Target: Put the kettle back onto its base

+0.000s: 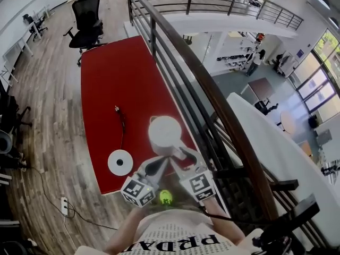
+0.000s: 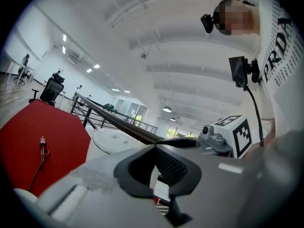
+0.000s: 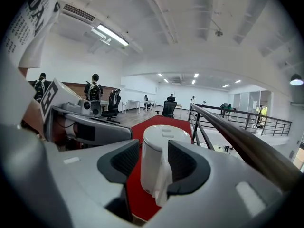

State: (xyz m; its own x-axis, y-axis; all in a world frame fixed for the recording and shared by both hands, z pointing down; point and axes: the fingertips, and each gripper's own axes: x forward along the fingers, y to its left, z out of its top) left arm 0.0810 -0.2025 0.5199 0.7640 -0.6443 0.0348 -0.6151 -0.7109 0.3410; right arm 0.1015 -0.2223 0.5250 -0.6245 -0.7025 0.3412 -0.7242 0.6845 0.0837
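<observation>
Where the person stands at the near end of the bench, both grippers reach forward side by side. The right gripper has its jaws apart, one on each side of the kettle's handle, and its pads do not seem to be pressing. I take this as lining up a grip: the handle is turned toward the person and is the natural place to lift from. The left gripper, just beside it, has its jaws drawn together on nothing I can make out, with only a pale sliver showing between them. It looks like the spare one, perhaps kept close to steady things.

The kettle stands upright on the red bench, near the edge by the railing, and off its base. The base lies flat to the kettle's left, near but apart. Its top is bare, so a short lift across should do. The cord runs away up the bench, out of that path. Beyond the far end stands a chair.
</observation>
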